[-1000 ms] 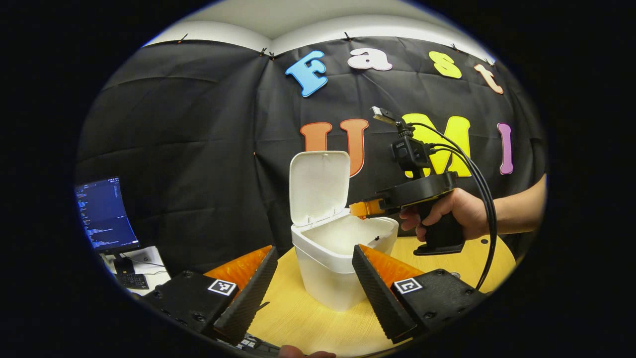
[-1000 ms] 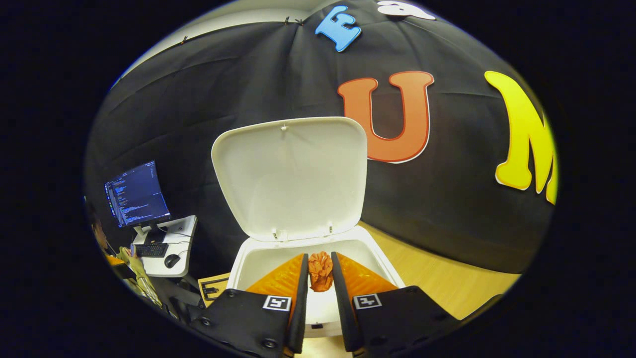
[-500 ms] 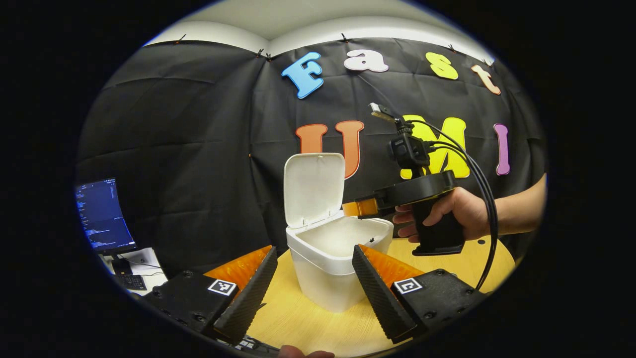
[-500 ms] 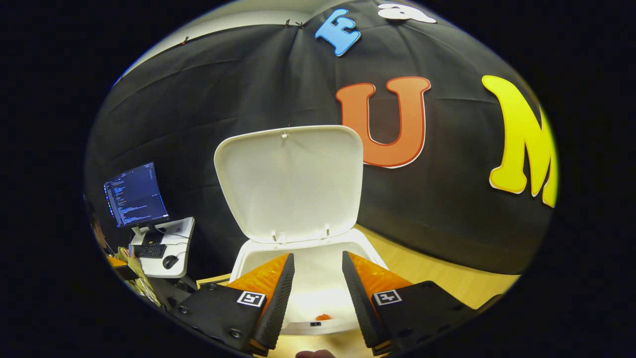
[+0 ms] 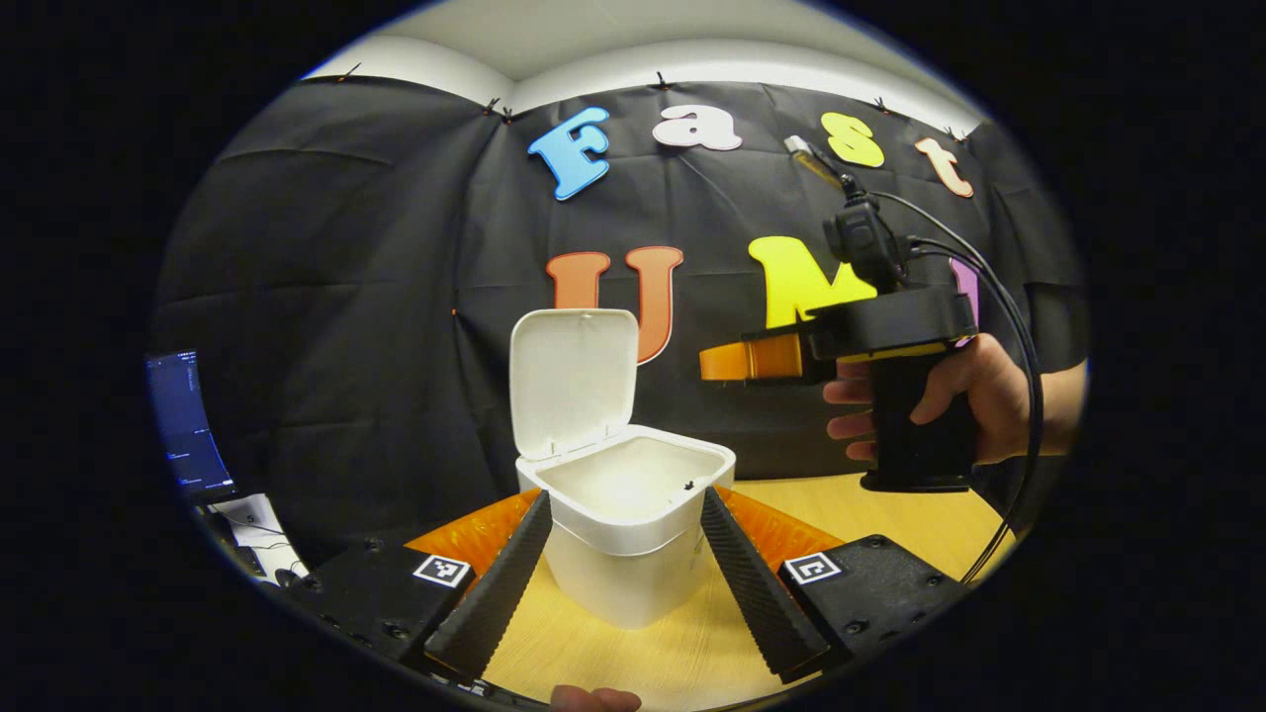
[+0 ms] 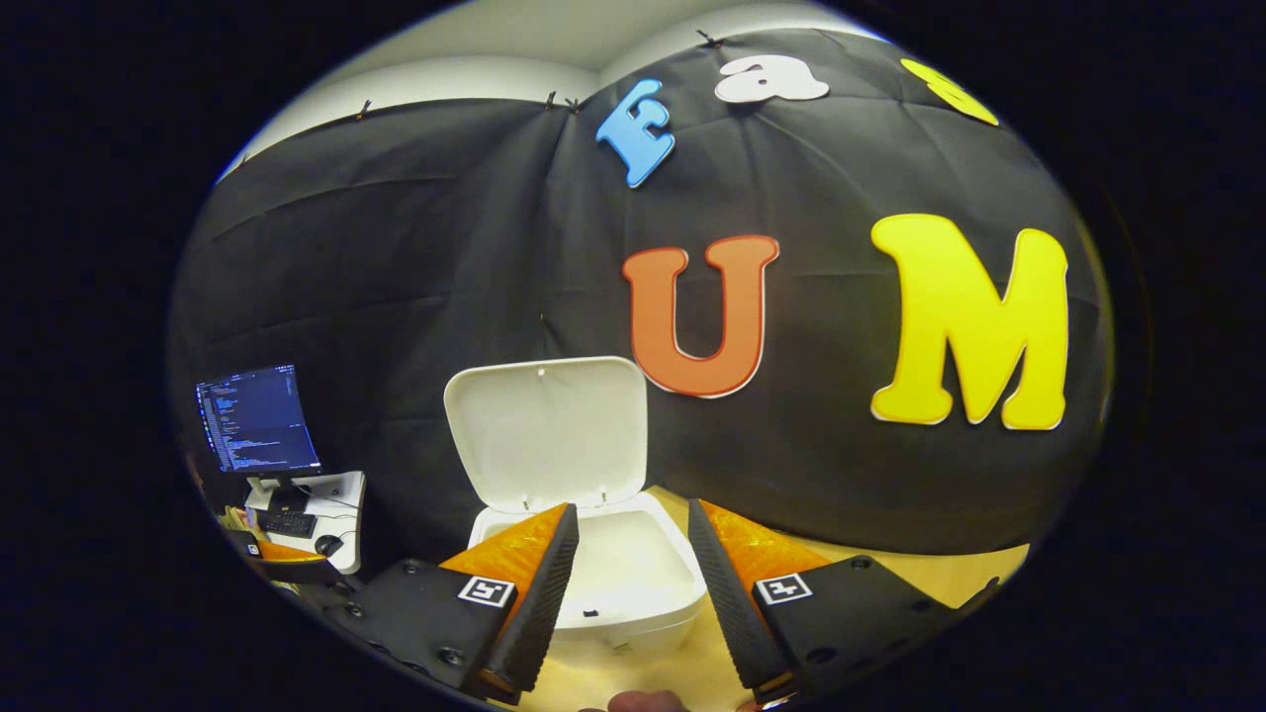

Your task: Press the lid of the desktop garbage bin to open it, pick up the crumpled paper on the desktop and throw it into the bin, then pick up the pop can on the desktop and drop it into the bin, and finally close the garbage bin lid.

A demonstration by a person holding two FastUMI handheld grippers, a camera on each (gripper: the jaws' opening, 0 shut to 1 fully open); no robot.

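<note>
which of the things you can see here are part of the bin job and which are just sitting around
Part of the job:
garbage bin
its lid, standing open
right gripper, open
left gripper, open

Just there:
monitor
keyboard
mouse

The garbage bin (image 5: 633, 554) has its lower sides covered by the left gripper's fingers (image 5: 495, 593) at 6 o'clock in the left gripper view. Its floor cannot be seen past the rim. At 9 o'clock the monitor (image 5: 183, 425) is cut by the edge. In the right gripper view the desk clutter (image 6: 297, 514) at 8 o'clock is too small to tell.
</note>
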